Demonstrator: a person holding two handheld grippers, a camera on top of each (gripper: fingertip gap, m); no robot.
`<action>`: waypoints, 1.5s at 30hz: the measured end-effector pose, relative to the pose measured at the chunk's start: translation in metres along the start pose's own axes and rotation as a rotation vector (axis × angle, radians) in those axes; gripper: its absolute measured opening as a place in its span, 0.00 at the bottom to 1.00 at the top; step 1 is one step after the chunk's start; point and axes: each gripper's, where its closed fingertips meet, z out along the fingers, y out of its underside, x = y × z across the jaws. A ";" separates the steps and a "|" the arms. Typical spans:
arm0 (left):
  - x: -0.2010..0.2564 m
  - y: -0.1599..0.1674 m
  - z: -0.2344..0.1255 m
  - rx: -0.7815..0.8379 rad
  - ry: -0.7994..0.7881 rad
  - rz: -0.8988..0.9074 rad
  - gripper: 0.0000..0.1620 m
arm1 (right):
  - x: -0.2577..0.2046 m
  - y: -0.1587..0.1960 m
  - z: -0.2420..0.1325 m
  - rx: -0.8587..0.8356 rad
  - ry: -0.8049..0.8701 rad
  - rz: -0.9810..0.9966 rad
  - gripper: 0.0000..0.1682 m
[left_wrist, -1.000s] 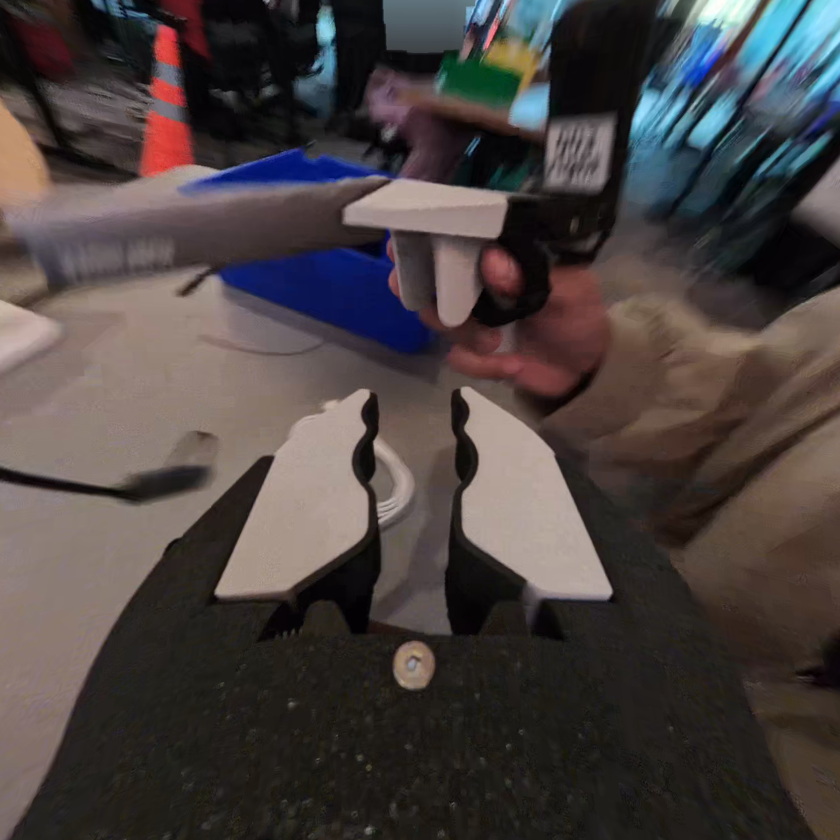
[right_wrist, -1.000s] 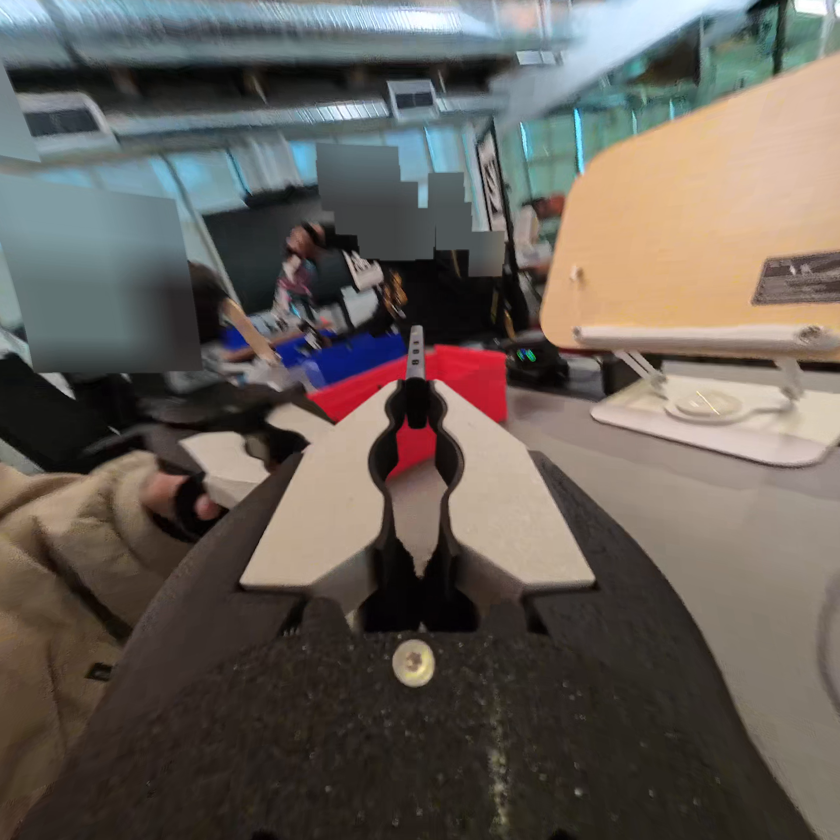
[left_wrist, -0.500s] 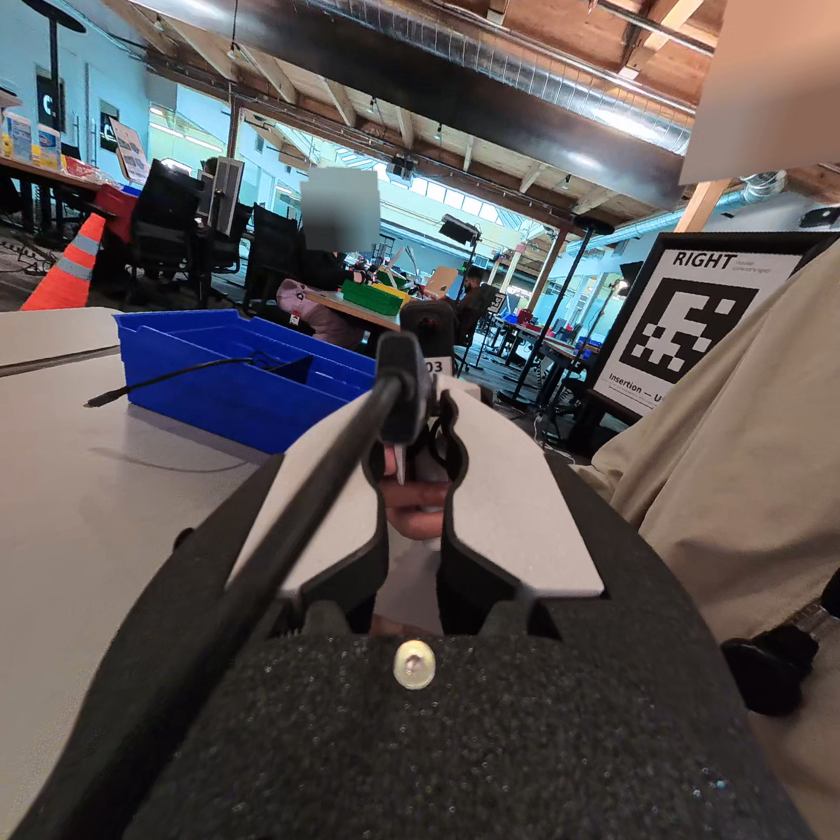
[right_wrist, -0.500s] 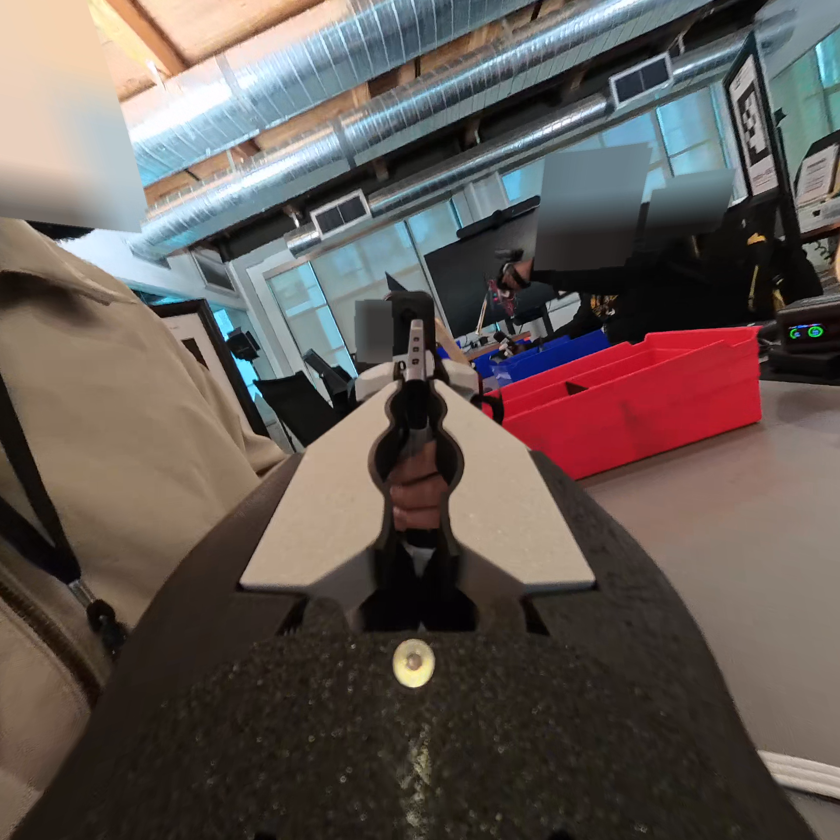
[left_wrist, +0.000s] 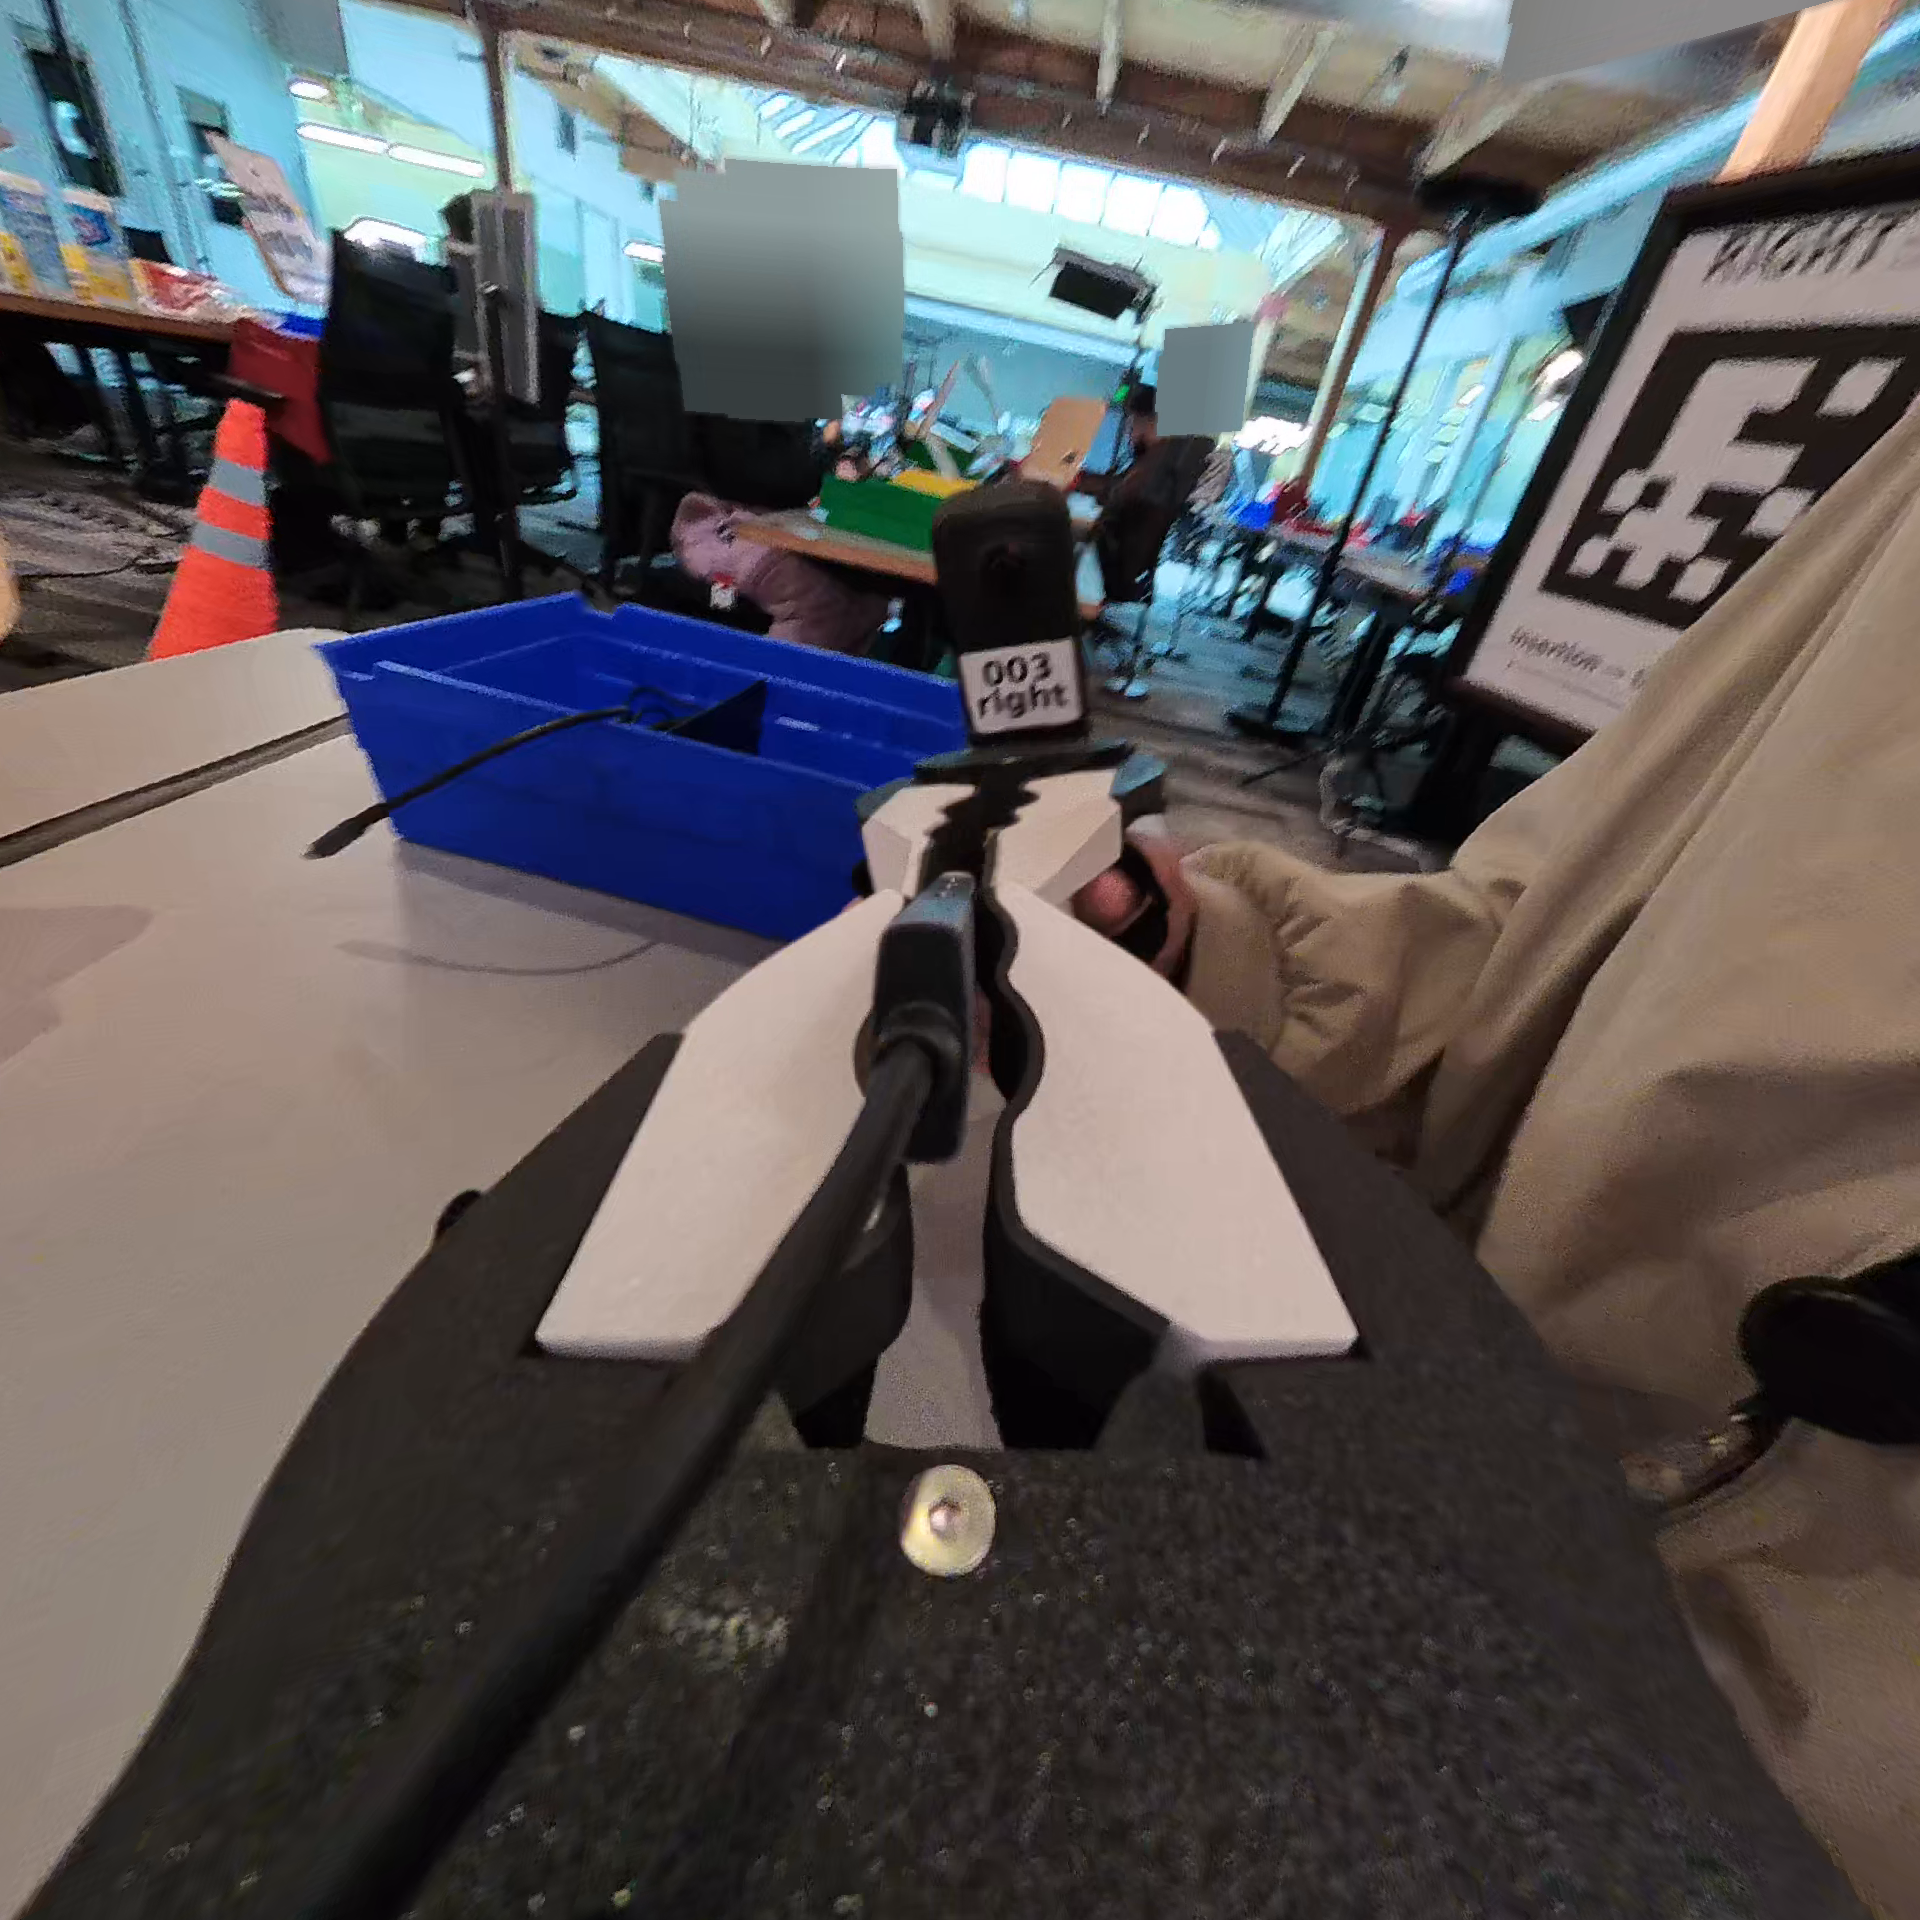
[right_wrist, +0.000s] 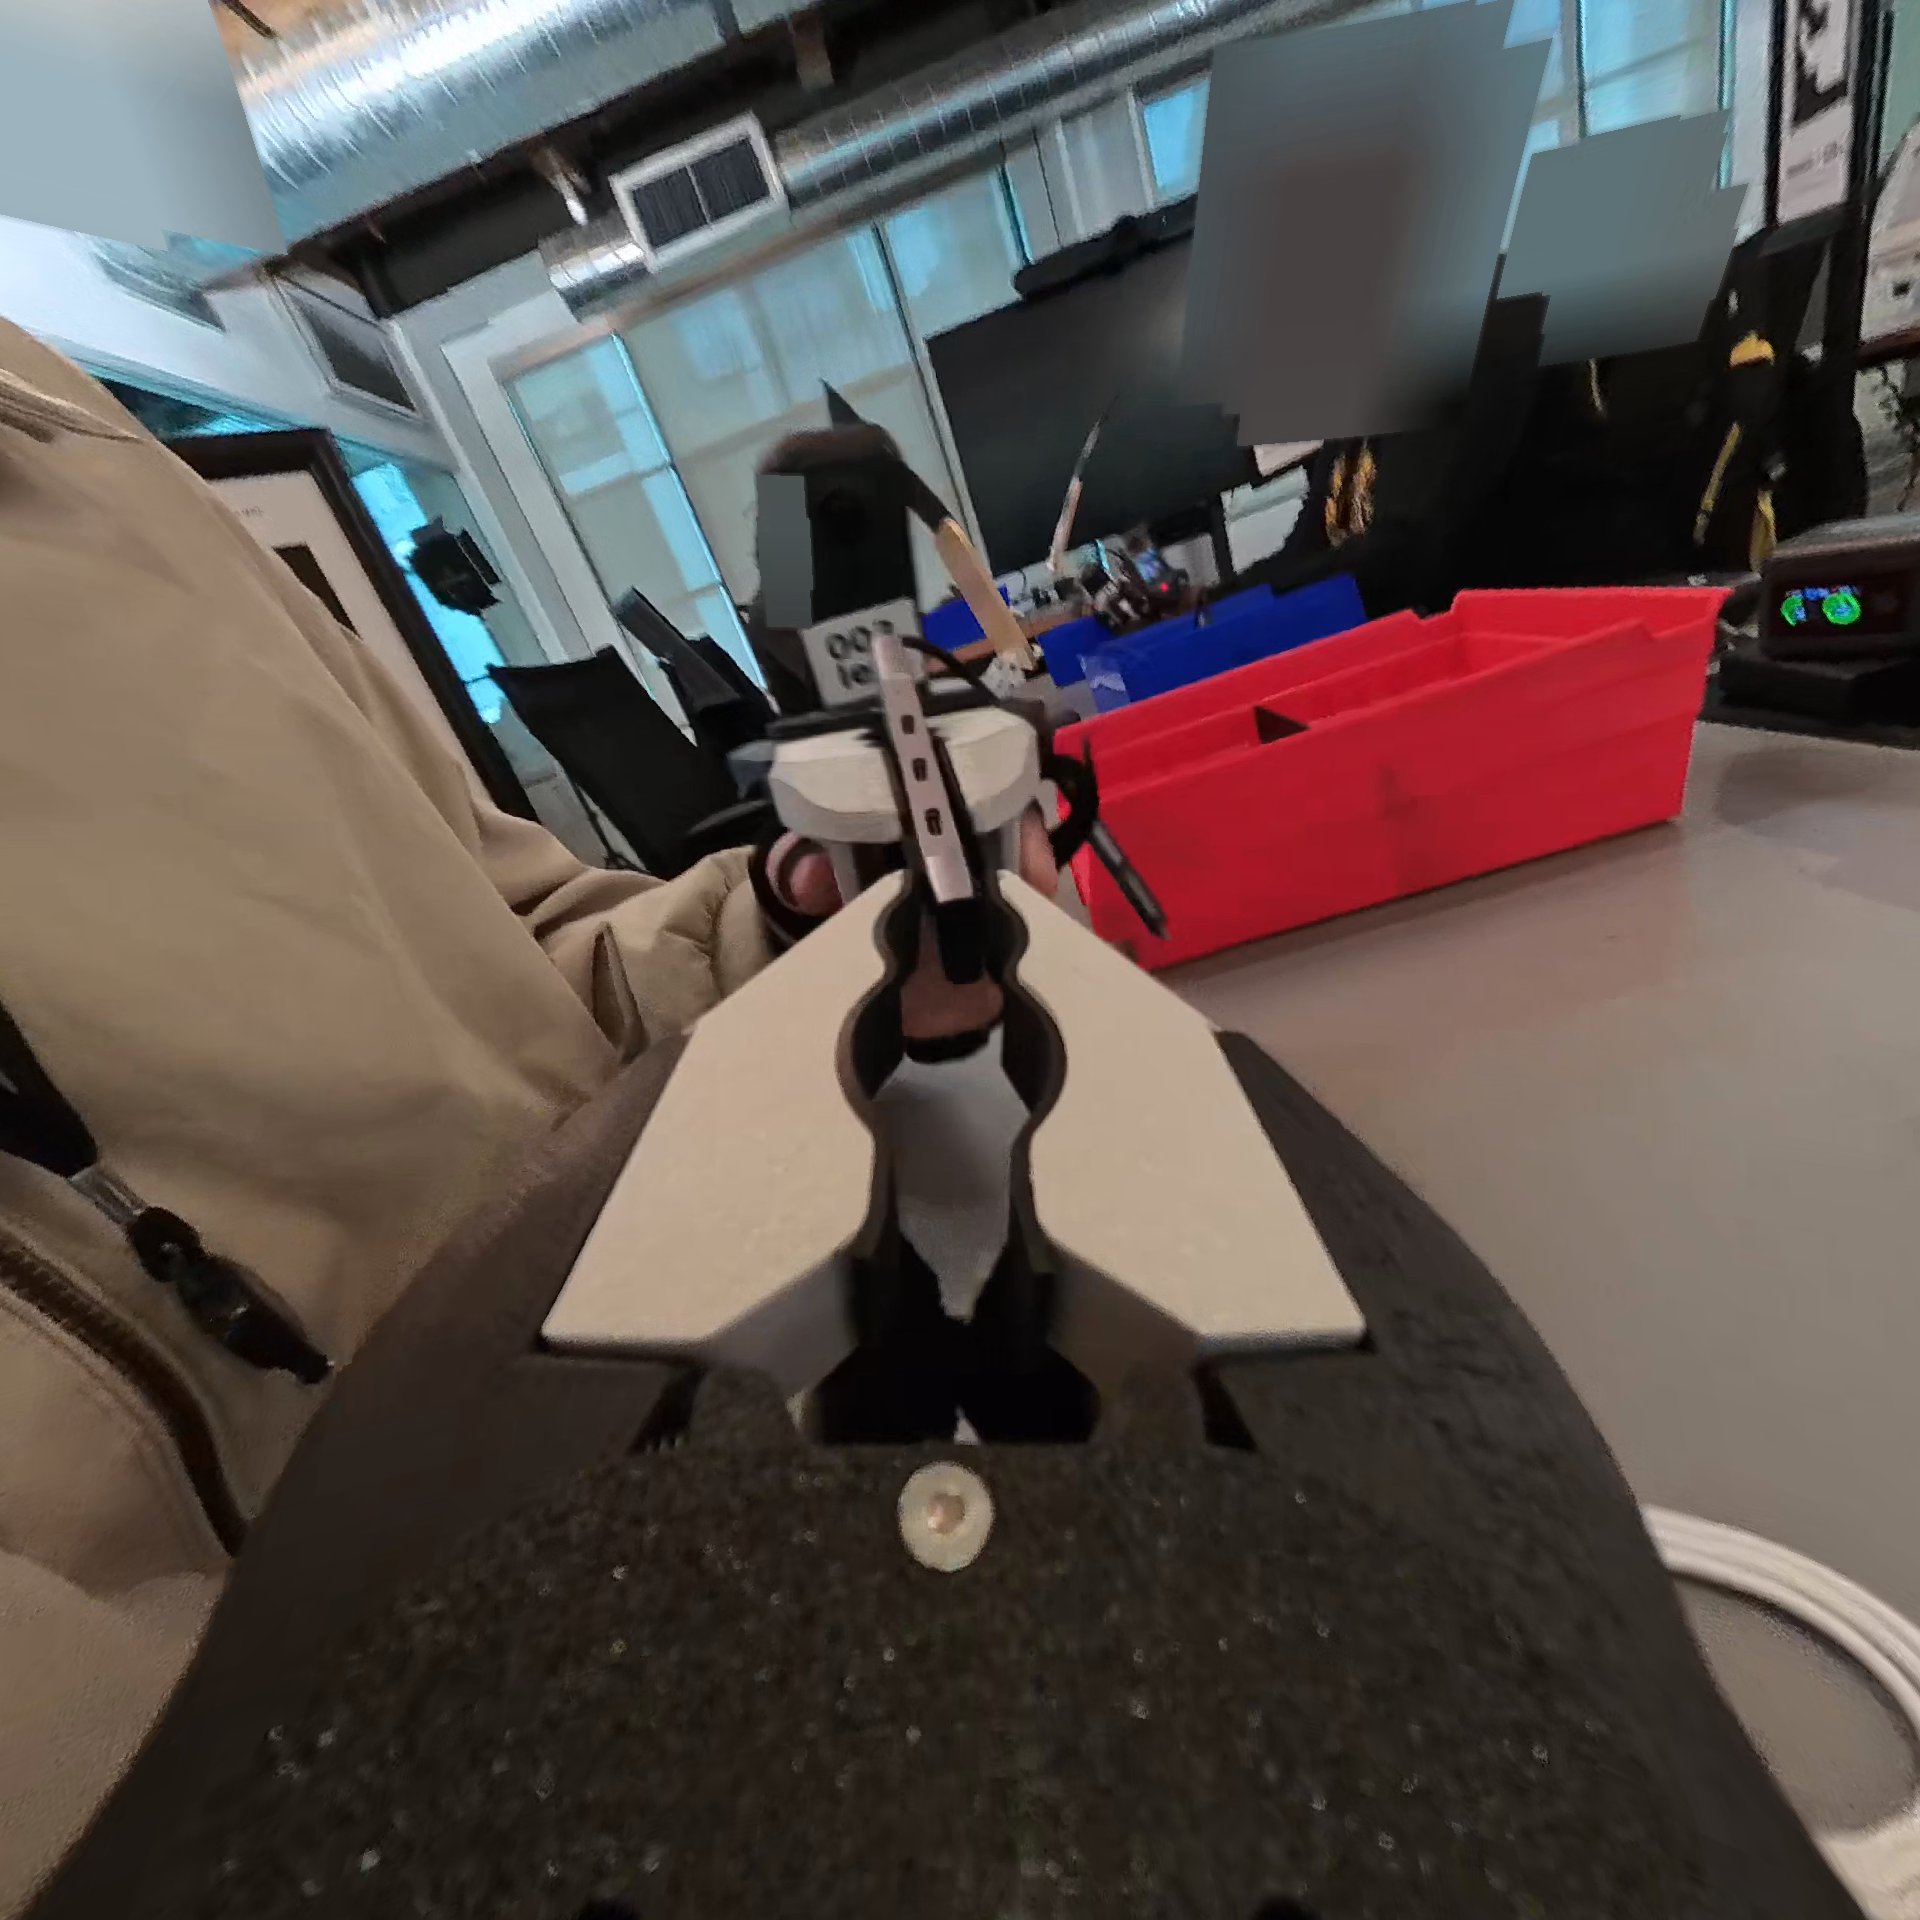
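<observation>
The left claw (left_wrist: 961, 935) is clamping a black cable plug (left_wrist: 925, 987); the right claw (right_wrist: 951, 914) is clamping a slim silver hub (right_wrist: 925, 790), both raised above the bench (left_wrist: 260, 1039). Judging by this, lining the plug squarely with 1 port matters most.

A large open workshop or lab hall: exposed timber beams and silver ducts (right_wrist: 935, 94) overhead, rows of worktables, an orange traffic cone (left_wrist: 220, 540) at left, blue bin (left_wrist: 623, 769) and red bin (right_wrist: 1382, 769) on grey surfaces.
</observation>
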 end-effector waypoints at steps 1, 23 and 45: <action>-0.004 0.003 -0.001 -0.023 -0.041 0.038 0.06 | 0.005 0.002 -0.001 -0.016 0.030 0.006 0.07; -0.035 0.024 -0.038 0.053 -0.313 0.381 0.06 | 0.069 0.139 -0.038 -0.644 0.666 0.058 0.10; -0.036 0.081 -0.015 -0.342 -0.330 0.900 0.06 | 0.011 0.063 -0.013 -0.721 0.418 0.048 0.02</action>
